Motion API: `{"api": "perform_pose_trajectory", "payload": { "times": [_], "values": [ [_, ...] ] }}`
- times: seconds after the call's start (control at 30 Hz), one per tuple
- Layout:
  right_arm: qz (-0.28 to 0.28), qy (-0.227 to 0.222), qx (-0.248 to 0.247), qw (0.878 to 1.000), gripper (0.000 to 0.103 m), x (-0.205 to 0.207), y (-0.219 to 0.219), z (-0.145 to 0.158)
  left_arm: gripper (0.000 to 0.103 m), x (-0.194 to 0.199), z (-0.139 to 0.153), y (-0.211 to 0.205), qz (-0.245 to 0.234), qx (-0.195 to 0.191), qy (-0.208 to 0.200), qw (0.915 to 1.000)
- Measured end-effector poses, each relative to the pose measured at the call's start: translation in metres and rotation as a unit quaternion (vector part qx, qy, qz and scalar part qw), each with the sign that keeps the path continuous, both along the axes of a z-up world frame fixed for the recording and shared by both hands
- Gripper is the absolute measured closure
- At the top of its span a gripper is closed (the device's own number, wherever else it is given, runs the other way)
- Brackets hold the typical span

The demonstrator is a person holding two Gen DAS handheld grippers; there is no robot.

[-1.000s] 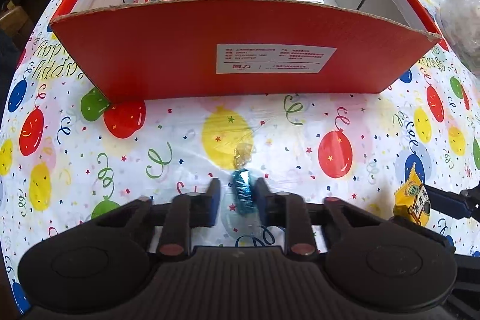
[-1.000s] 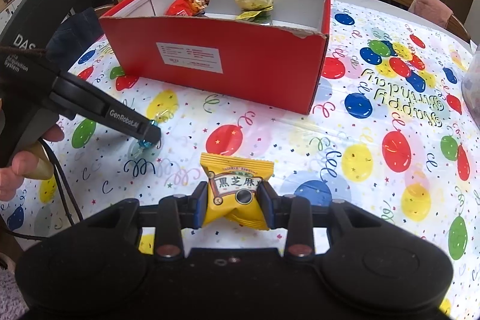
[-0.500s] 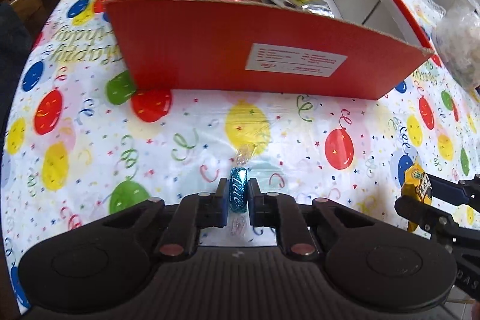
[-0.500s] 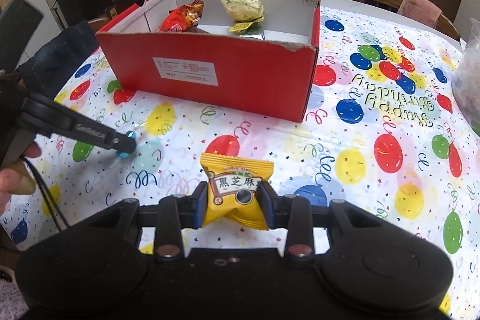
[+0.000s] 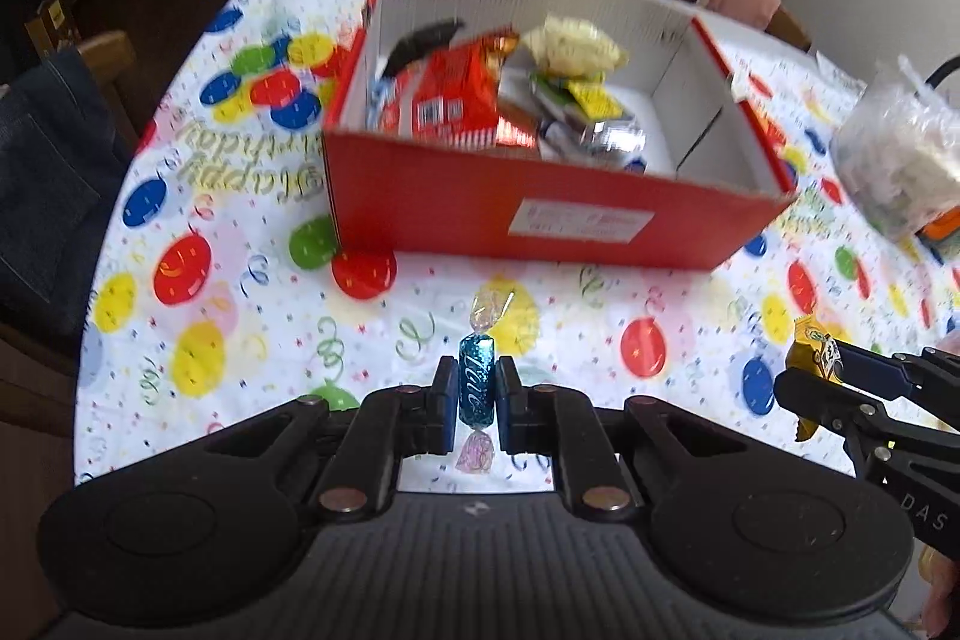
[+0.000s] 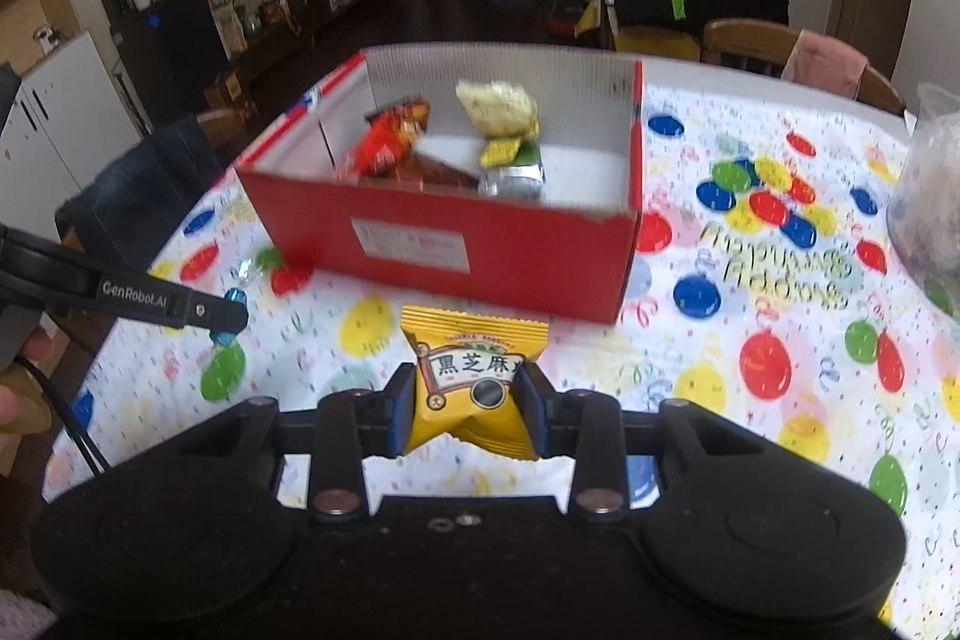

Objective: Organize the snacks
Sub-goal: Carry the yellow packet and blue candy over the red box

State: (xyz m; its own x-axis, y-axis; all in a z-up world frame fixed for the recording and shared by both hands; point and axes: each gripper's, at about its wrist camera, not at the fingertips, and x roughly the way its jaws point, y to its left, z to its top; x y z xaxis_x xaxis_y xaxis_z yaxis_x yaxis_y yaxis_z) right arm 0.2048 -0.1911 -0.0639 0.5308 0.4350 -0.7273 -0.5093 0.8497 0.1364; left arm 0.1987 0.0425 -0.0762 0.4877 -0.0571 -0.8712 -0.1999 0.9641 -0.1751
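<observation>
Blue twist-wrapped candy (image 5: 477,388) pinched upright in left gripper (image 5: 477,403), above balloon tablecloth (image 5: 240,292). Yellow snack packet (image 6: 474,382) clamped in right gripper (image 6: 471,409). Red box (image 6: 480,244) of snacks at twelve o'clock, apart.

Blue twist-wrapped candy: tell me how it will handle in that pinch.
The blue candy probably stays stiff: the left gripper pinches its body without visible crushing. Its twisted ends look floppy. The glossy wrapper might slip; likely light.
</observation>
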Motion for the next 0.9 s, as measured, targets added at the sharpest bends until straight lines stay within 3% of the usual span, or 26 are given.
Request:
{"api": "perform_pose_trajectory", "payload": {
  "times": [0.6, 0.9],
  "values": [
    [-0.007, -0.088, 0.022, 0.996, 0.069, 0.039, 0.012, 0.065, 0.090, 0.033, 0.067, 0.009, -0.001, 0.022, -0.075, 0.9969],
    [-0.019, -0.078, 0.033, 0.996, 0.069, 0.081, 0.021, 0.066, 0.090, 0.066, 0.075, 0.013, -0.003, 0.042, -0.083, 0.9957]
  ]
}}
